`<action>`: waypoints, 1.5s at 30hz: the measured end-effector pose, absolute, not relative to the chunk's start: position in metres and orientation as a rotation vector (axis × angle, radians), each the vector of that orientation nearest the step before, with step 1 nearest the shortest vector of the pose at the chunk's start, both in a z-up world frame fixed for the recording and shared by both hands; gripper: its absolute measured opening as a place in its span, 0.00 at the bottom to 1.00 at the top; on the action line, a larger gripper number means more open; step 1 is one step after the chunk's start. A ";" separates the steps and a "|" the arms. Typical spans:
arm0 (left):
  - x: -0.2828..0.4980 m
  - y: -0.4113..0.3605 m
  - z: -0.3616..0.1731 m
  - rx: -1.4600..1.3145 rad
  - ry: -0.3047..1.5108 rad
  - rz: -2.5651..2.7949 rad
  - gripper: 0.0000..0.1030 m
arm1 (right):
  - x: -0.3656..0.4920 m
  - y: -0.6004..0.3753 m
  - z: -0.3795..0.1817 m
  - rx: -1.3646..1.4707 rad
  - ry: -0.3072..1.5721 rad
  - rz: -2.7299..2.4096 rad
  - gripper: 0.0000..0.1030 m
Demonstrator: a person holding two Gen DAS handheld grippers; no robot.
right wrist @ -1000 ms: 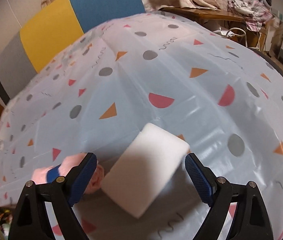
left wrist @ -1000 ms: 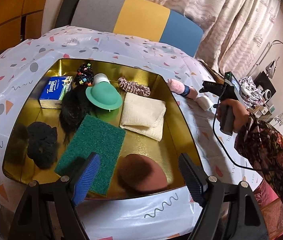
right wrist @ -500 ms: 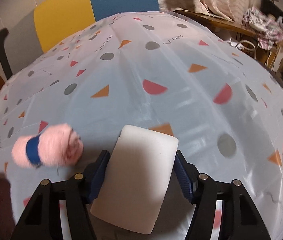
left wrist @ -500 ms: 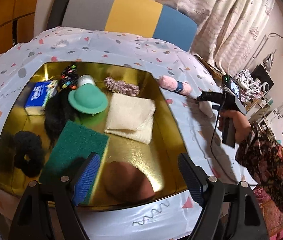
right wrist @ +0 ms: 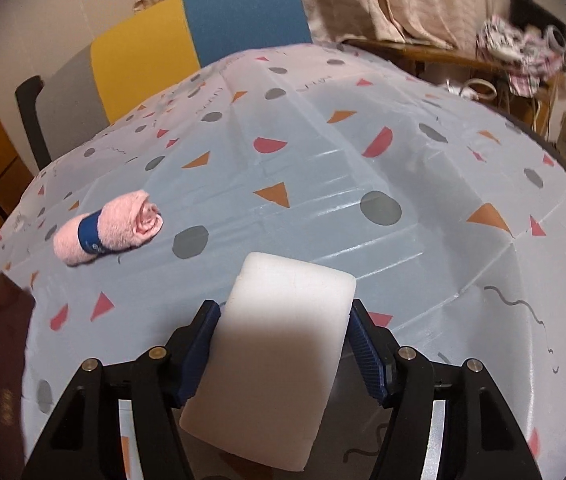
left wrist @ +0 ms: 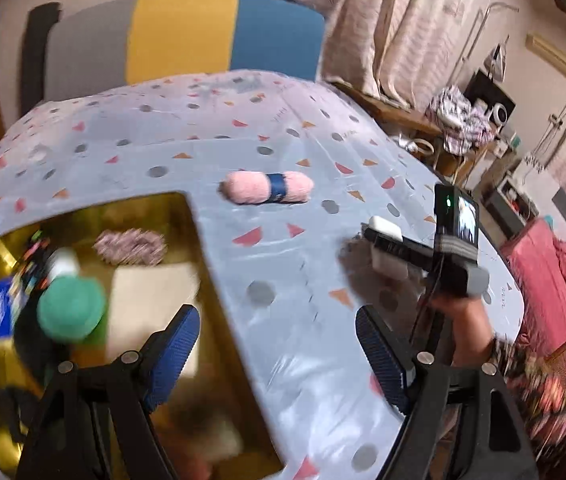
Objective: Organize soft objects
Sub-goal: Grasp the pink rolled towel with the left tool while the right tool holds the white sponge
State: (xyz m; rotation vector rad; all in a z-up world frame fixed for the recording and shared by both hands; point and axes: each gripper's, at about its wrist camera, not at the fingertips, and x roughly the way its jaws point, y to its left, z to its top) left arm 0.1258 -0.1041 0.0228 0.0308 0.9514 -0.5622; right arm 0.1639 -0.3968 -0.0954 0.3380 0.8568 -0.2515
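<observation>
My right gripper (right wrist: 283, 344) is shut on a white foam sponge (right wrist: 279, 360) and holds it over the patterned tablecloth; it also shows in the left wrist view (left wrist: 387, 248). A rolled pink towel with a blue band (right wrist: 107, 228) lies on the cloth to its left, also in the left wrist view (left wrist: 267, 187). My left gripper (left wrist: 275, 352) is open and empty, over the right edge of the gold tray (left wrist: 211, 264). The tray holds a cream cloth (left wrist: 151, 304), a green hat-shaped piece (left wrist: 71, 308), a striped scrunchie (left wrist: 129, 242) and a blue tissue pack (left wrist: 1, 312).
A grey, yellow and blue chair back (left wrist: 179, 36) stands behind the table. A wooden side table with clothes (left wrist: 459, 124) and curtains are at the right. A pink quilt (left wrist: 551, 280) lies beyond the table's right edge.
My right gripper closed on the white sponge and lifted it. My left gripper swung right, from over the tray's middle to its right edge.
</observation>
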 end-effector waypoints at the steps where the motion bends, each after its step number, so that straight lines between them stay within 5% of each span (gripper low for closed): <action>1: 0.136 -0.115 0.024 0.039 0.962 -0.573 0.79 | 0.163 -0.397 -0.096 0.335 0.853 -0.253 0.64; 14: 0.247 -0.247 0.002 0.382 1.011 -0.610 0.80 | 0.156 -0.399 -0.099 0.361 0.801 -0.237 0.65; 21: 0.295 -0.274 -0.031 0.515 0.929 -0.565 0.80 | 0.154 -0.401 -0.100 0.380 0.785 -0.227 0.65; 25: 0.317 -0.273 -0.062 0.522 1.024 -0.582 0.80 | 0.155 -0.399 -0.100 0.367 0.787 -0.233 0.65; 34: 0.289 -0.264 -0.049 0.365 1.188 -0.859 0.80 | 0.154 -0.402 -0.100 0.384 0.776 -0.227 0.65; 45: 0.290 -0.286 -0.079 0.670 0.995 -0.590 0.81 | 0.154 -0.399 -0.101 0.370 0.779 -0.234 0.65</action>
